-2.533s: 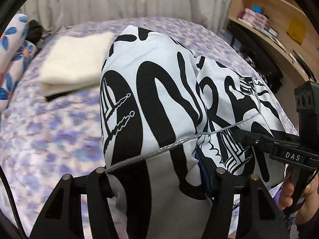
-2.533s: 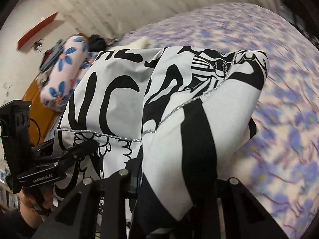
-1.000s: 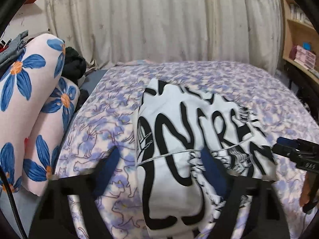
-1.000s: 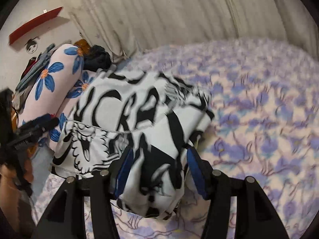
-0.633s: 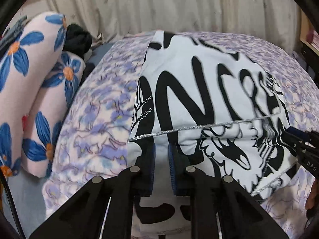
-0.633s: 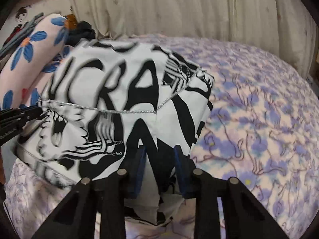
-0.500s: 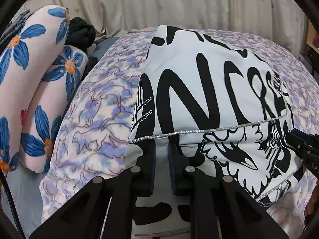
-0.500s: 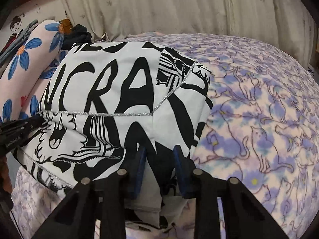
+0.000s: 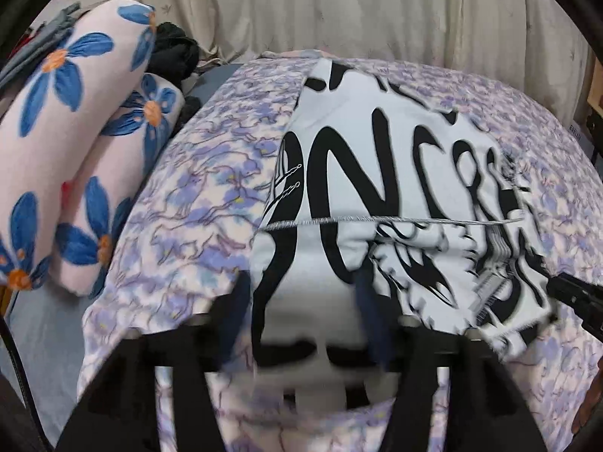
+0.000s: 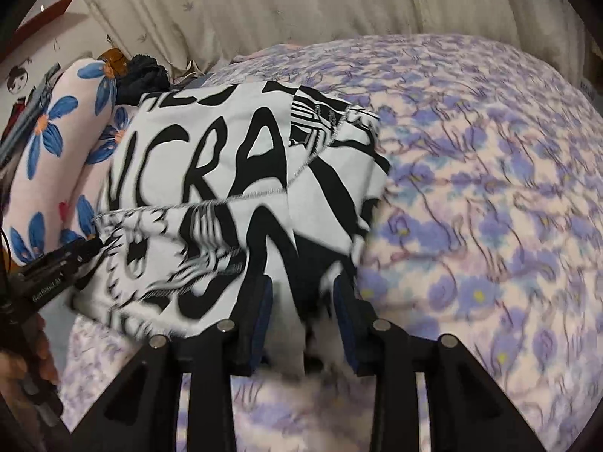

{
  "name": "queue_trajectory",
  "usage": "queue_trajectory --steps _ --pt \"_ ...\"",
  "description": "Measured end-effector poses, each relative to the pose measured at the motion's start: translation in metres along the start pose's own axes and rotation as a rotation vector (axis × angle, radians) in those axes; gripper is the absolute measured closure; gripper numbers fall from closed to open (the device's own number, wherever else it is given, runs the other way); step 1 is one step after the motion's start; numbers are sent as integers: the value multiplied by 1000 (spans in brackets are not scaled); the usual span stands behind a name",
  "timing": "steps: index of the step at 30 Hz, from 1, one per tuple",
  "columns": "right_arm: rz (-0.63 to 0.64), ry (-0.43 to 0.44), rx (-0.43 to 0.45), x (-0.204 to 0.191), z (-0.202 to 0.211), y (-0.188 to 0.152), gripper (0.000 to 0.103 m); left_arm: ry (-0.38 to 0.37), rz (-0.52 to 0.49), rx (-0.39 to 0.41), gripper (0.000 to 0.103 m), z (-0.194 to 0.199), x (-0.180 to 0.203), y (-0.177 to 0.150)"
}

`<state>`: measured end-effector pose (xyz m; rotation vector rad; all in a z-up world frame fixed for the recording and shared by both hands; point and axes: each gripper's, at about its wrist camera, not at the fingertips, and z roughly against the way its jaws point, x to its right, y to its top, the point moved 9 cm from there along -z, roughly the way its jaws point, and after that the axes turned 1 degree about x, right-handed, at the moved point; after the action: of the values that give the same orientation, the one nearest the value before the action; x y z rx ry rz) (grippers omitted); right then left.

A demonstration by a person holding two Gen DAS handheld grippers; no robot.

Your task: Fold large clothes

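On a bed (image 9: 211, 188) spread with a purple-flowered cover, a folded black-and-white printed garment (image 9: 377, 196), lying flat near the middle of the left wrist view, a silver line of stitching crossing it from 9 to 3 o'clock. At 6 o'clock in that view, the left tool (image 9: 305, 309), blurred, jaws opening and standing wide on either side of the garment's near edge, cloth between them but no pad seen pressing on it. At 3 o'clock, just beside the garment's right-hand corner, the tip of the right tool (image 9: 576, 297), with part of a hand at the frame's lower right edge.

From the right wrist view, the same garment (image 10: 241, 196) at centre left, its far end near the flowered pillows (image 10: 56, 143) at 9 to 10 o'clock. At 6 o'clock, the right tool (image 10: 301, 301), jaws narrow and opening, blue pads (image 10: 264, 301) flanking a bunched fold of the garment's near edge; contact with the cloth impossible to tell through the blur. At 8 o'clock, the left tool (image 10: 90, 248), tip touching or just beside the garment's left corner, gripped by a hand (image 10: 34, 354) below.

Behind the bed at 12 o'clock, a pale pleated curtain (image 9: 339, 11). Dark clothing (image 9: 173, 52) heaped at 11 o'clock, between pillows and curtain.
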<state>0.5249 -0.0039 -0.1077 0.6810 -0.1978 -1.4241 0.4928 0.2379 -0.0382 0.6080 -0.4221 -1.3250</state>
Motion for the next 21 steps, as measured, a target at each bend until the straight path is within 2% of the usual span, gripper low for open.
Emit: queue_trajectory --steps 4,6,8,9,13,15,17,21 --pt "9 -13 5 5 47 -14 69 -39 34 3 39 44 7 -12" --pt "-2 -15 7 10 72 -22 69 -43 21 2 31 66 13 -19" --pt "-16 -14 12 16 98 -31 64 -52 6 6 17 90 23 -28" --pt "-17 -15 15 17 107 -34 63 -56 0 8 15 100 28 -33" --pt "0 -30 47 25 159 -53 60 -69 -41 22 13 148 53 -54" --pt "-8 -29 53 29 179 -64 56 -78 -42 26 12 168 64 -66" --pt "-20 -18 57 34 196 -74 44 -95 -35 32 9 186 75 -76" --pt "-18 -13 72 45 224 -98 41 -133 -26 38 7 217 98 -102"
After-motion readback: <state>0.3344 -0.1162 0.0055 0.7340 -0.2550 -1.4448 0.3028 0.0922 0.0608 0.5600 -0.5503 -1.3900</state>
